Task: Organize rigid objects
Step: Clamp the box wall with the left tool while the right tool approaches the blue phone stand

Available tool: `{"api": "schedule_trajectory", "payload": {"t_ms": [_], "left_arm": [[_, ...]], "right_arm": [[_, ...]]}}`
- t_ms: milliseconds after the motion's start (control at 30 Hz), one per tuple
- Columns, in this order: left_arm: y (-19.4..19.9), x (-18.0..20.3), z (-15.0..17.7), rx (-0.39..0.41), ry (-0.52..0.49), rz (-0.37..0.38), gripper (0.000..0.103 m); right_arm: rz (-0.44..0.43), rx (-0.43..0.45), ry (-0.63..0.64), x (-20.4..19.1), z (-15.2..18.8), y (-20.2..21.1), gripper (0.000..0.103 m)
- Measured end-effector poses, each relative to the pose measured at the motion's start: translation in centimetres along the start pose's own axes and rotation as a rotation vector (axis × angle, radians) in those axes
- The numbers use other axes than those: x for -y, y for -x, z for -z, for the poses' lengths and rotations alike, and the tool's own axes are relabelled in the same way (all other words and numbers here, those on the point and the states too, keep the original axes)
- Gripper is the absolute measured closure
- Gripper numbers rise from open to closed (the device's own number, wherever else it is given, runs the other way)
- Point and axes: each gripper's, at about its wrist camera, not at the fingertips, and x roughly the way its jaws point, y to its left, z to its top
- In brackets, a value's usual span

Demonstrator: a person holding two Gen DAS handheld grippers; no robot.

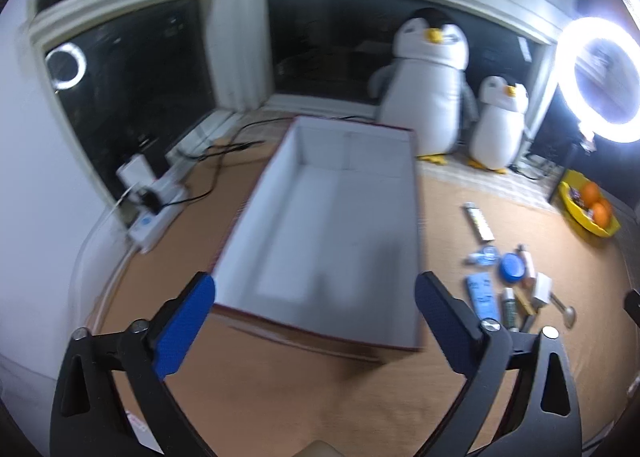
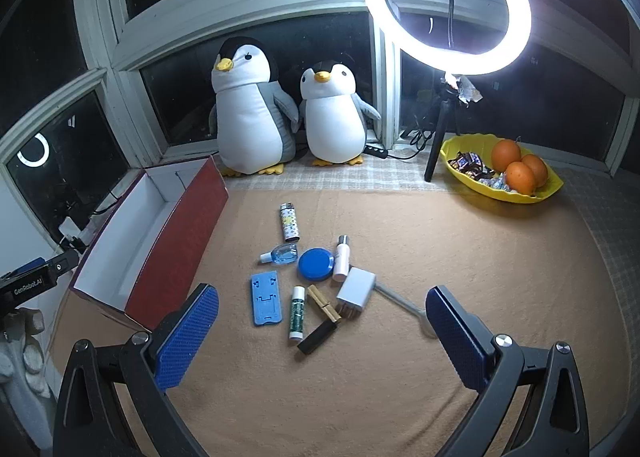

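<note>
A: Where's everything?
B: The empty box (image 2: 132, 245) sits left, the small items (image 2: 316, 277) lie clustered right of it on the bench. Both hand-held grippers, left (image 1: 316, 297) and right (image 2: 322, 321), gape empty.
A: Advice?
B: Pick an outlying piece first, squarely.

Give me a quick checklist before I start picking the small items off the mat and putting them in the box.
1. Box open and nothing seen inside: ok.
2. Left gripper open, nothing between its fingers: ok.
3. Right gripper open, nothing held: ok.
4. Small items clustered on the mat, reachable in front of the right gripper: ok.
5. Items separated for a clean pick: not ok; the white adapter, wooden clip and blue round lid touch or overlap neighbours.
6. Lighter lying alone: ok.
</note>
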Motion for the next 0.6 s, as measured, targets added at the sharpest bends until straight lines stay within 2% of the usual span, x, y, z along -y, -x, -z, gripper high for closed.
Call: {"api": "schedule_trajectory", "payload": {"t_ms": [167,467,567,600], "left_arm": [[-1.5,-2.9,0.2,-0.034,0.048,-0.037,0.009],[-5.2,-6.0,-0.1,-0.101,0.086,-0.056,0.022],[-6.6,-7.1,-0.5,-0.122,0.105,-0.071,0.036],[-6.9,-7.4,-0.6,-0.125,0.110,-0.076,0.036]], "right_arm": [[-0.025,-0.021,0.006,-1.1,-0.1,-1.1,0.001],[-0.070,-0.068,0.027,-3.2,-0.4,-4.2,0.001],[-0.082,-0.090,0.025,-3.5,-0.3,-5.3,0.003],[-0.084,-0.097,0.025,-3.6,-0.3,-5.5,0.004]]}}
